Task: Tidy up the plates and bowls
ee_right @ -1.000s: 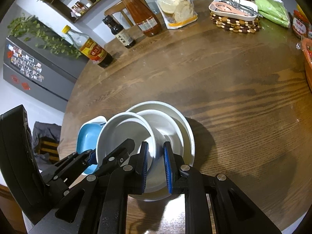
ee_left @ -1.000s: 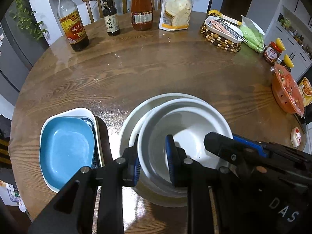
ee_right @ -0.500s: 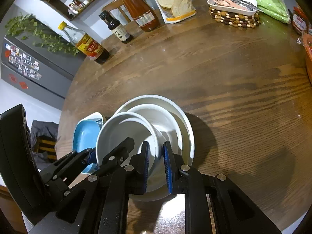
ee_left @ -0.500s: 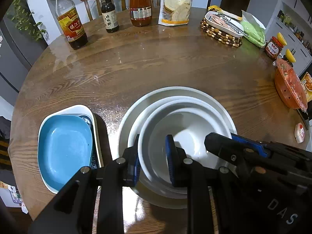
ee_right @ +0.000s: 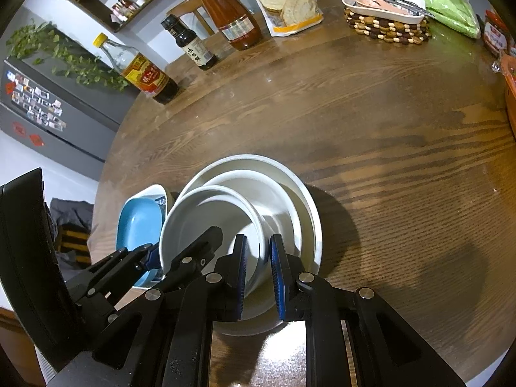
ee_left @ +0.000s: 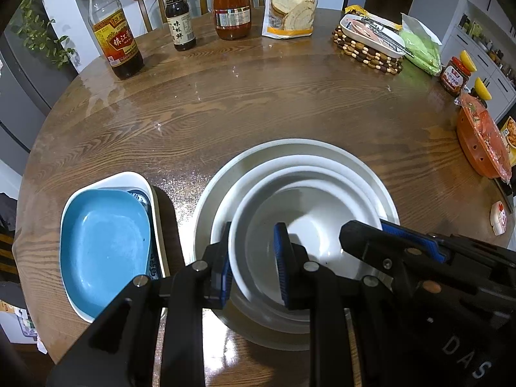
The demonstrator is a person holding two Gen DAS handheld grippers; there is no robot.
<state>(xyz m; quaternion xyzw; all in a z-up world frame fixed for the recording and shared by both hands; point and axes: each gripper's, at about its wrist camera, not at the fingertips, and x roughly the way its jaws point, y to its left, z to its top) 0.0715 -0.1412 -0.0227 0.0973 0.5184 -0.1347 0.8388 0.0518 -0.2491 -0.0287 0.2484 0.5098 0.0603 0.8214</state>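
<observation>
A white bowl point(ee_left: 309, 225) point(ee_right: 206, 222) sits topmost in a nest of a wider white bowl point(ee_left: 274, 161) and a large white plate point(ee_left: 290, 143) near the round table's front edge. My left gripper point(ee_left: 253, 264) is shut on its left rim, one blue pad outside and one inside. My right gripper point(ee_right: 259, 271) is shut on the right rim in the same way, and shows in the left wrist view as the right gripper point(ee_left: 371, 235). The left gripper point(ee_right: 180, 245) shows at the bowl's left. The bowl rides tilted above the nest.
Left of the nest a blue dish point(ee_left: 103, 245) lies in a white rectangular dish point(ee_left: 129, 175). Along the wooden table's point(ee_left: 258, 96) far edge stand a vinegar bottle point(ee_left: 113, 38), a dark bottle point(ee_left: 179, 19), a sauce jar point(ee_left: 232, 9), a flour bag point(ee_left: 292, 3) and a beaded trivet point(ee_left: 367, 54). An orange colander point(ee_left: 480, 142) is at right.
Both grippers keep the same hold on the white bowl. The far bottles and the plate's rim sit slightly higher in the left wrist view; otherwise nothing has moved.
</observation>
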